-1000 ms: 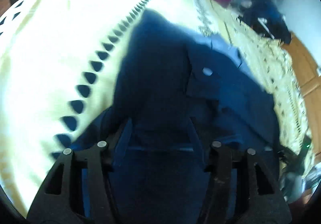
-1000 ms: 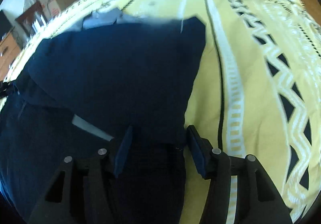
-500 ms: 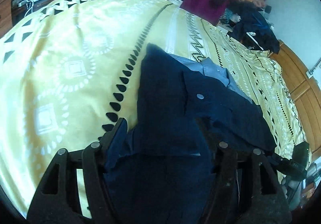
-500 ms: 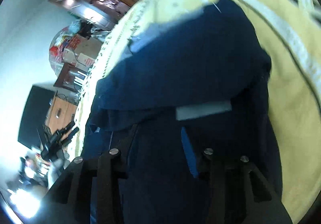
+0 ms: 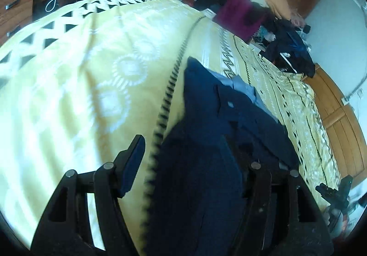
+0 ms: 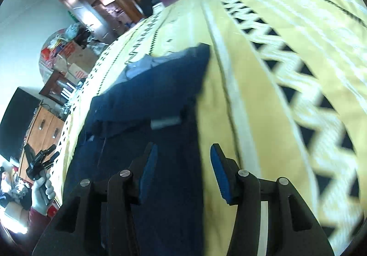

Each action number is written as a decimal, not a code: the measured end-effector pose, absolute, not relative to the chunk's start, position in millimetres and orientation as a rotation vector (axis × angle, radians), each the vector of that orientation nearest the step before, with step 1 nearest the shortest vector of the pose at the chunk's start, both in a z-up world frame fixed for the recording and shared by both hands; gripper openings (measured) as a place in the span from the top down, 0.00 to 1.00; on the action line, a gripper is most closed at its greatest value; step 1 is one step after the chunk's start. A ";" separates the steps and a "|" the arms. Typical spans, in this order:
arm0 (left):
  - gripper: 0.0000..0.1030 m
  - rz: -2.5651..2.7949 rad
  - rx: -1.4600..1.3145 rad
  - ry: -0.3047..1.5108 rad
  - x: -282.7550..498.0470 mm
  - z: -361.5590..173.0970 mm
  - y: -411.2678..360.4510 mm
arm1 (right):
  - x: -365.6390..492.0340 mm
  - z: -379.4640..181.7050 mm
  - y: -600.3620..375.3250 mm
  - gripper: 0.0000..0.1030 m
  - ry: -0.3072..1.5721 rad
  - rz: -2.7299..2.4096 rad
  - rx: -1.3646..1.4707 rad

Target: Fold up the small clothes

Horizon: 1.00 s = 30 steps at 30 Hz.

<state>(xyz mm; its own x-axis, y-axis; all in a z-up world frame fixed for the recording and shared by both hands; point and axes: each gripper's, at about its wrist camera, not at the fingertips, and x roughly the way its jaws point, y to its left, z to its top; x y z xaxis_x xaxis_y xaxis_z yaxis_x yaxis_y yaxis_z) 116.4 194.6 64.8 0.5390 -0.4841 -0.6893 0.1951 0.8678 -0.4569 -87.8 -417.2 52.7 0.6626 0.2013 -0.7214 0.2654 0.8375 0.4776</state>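
Note:
A dark navy garment [image 5: 206,141] with a light blue inner collar lies partly folded on a yellow patterned bedspread [image 5: 80,95]. It also shows in the right wrist view [image 6: 146,100] with a white label. My left gripper [image 5: 190,164] is open, its jaws wide apart over the garment's near end, with nothing between the pads. My right gripper [image 6: 183,164] is open above the garment's right edge, empty. The left gripper, held in a gloved hand, shows in the right wrist view [image 6: 39,162].
A magenta cloth [image 5: 238,15] and a pile of dark clothes [image 5: 289,49] lie at the bed's far end. Wooden cabinets [image 5: 339,118] stand to the right. Boxes and a desk [image 6: 66,58] stand beyond the bed's left side.
Both grippers have let go of the garment and pulled back and up. The cloth that was between their jaws now lies on the bed.

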 end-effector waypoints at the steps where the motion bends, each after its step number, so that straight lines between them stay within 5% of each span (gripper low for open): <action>1: 0.35 -0.431 -0.336 0.932 104.7 65.8 194.8 | -105.0 55.2 -412.2 0.47 0.867 -0.032 0.609; 11: 0.35 -0.501 -0.361 1.173 -1.2 18.0 256.6 | -207.3 11.2 -353.4 0.42 1.077 0.049 0.581; 30: 0.35 -0.652 -0.244 1.269 -23.9 -2.0 237.9 | -223.1 -38.1 -307.7 0.40 1.265 0.033 0.419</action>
<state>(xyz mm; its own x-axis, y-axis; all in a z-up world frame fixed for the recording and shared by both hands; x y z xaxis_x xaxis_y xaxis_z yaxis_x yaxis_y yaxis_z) -23.9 237.9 -2.0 0.1482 -0.5771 -0.8031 0.3177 0.7968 -0.5139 -223.1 -307.7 -38.2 0.3114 0.2515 -0.9164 0.2040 0.9242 0.3230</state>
